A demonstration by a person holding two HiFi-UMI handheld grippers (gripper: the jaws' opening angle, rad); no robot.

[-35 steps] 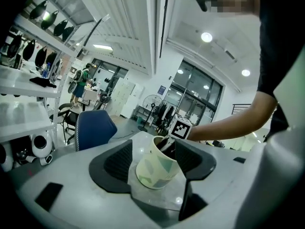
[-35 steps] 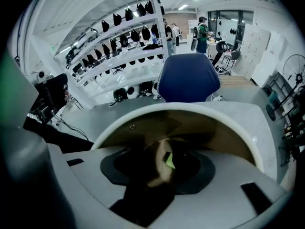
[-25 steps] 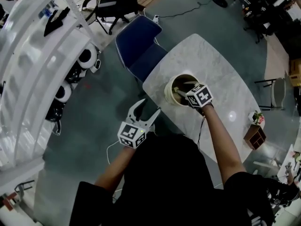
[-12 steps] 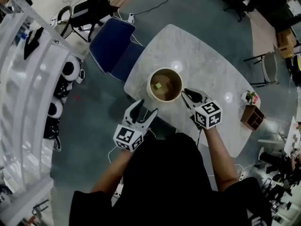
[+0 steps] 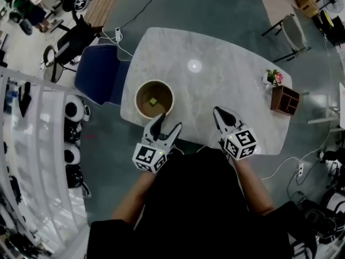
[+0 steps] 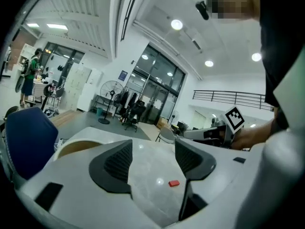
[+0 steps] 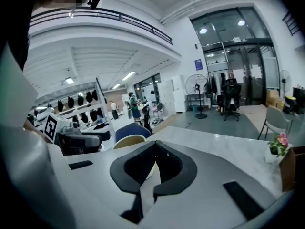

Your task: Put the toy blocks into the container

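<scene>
Left claw [image 6: 153,160] is standing wide open and gripping nothing; it is hovering low over the near edge of the tabletop [image 5: 232,74]. Right claw [image 5: 219,112] has just been closing, and its jaws are meeting tip to tip with nothing between them. It is sitting at the same near edge, well apart from the left. A small red piece [image 6: 174,183], judged to be a toy block, is lying flat on the marble just beyond the left claw's gap. The container [image 5: 161,92] is standing upright just ahead of the left claw, with a yellow-green block [image 5: 153,101] lying on its floor.

Judgement: the red piece is looking like the outstanding item. Being low and flat, it is calling for the open claw to come down straddling it, pads square to its sides, closing fully before lifting and releasing only once inside the rim.

Count: two claws; one container; one block inside; one red piece outside. One flower pot [image 5: 274,77] and one wooden box [image 5: 285,100] are standing at the right end, taking no part.
</scene>
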